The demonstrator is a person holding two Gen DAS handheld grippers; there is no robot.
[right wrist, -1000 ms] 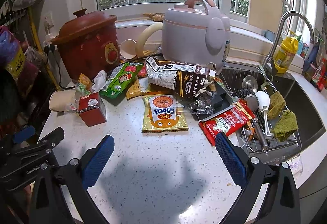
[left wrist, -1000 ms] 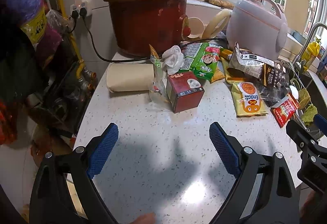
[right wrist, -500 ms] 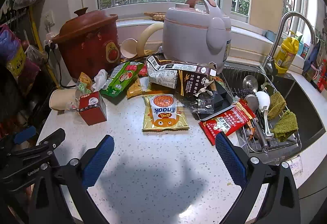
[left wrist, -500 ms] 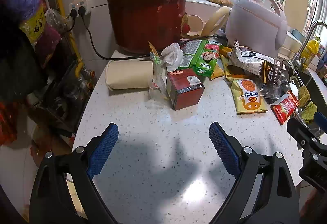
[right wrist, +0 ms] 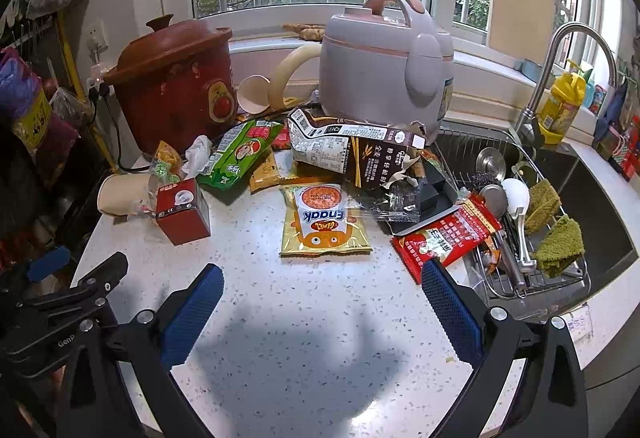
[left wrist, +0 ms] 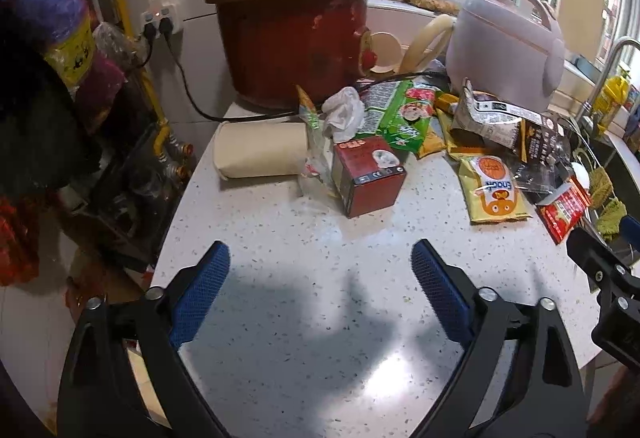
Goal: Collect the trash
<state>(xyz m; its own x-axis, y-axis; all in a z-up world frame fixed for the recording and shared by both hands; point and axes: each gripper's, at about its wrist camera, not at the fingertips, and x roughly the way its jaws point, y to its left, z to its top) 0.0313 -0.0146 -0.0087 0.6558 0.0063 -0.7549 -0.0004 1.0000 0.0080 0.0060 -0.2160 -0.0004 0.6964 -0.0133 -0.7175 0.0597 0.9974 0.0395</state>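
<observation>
With both the left gripper (left wrist: 320,278) and right gripper (right wrist: 322,302) spread empty, the red box (left wrist: 370,176) is best straddled squarely before closing

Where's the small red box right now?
The small red box sits on the countertop's left side in the right wrist view, in front of the crumpled tissue and beside the tipped paper cup.
</observation>
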